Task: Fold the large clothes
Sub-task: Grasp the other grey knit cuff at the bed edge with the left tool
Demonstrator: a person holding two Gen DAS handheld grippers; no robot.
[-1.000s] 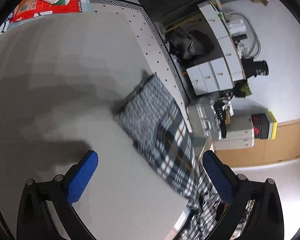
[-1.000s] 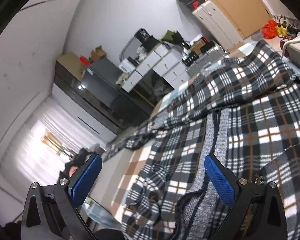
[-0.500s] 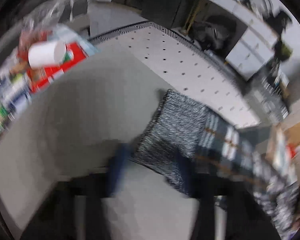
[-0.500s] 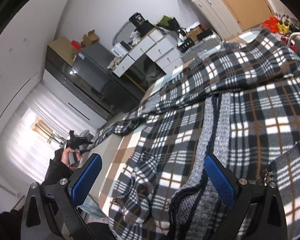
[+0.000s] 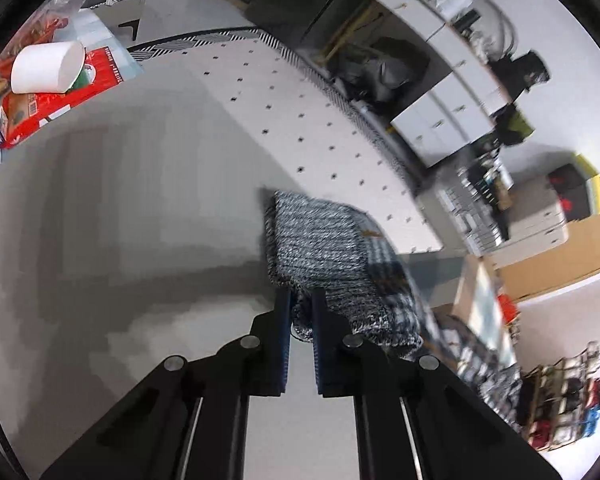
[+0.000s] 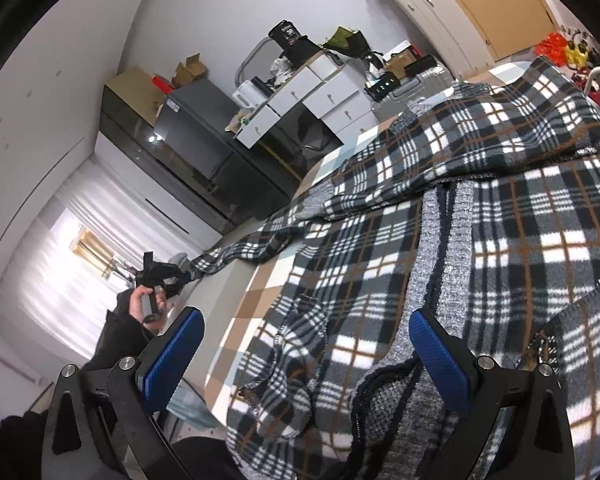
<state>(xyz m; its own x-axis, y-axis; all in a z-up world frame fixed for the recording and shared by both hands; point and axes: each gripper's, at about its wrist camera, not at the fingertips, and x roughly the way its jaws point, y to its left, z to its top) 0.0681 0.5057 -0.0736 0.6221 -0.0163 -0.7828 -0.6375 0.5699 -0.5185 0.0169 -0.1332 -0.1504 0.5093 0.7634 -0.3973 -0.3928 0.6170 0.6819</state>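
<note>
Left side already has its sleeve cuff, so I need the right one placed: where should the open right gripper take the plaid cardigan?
Take the grey ribbed front edge of the plaid cardigan, coming straight ahead and down with the right gripper. That band lies between its open fingers as a raised, thicker fold, likely easier to pinch than flat cloth.

Blurred at right of the left wrist view: shelf clutter (image 5: 480, 200), plaid sleeve (image 5: 396, 292) smearing away. Plaid garment (image 6: 500, 240) cut off at right and bottom edges.
</note>
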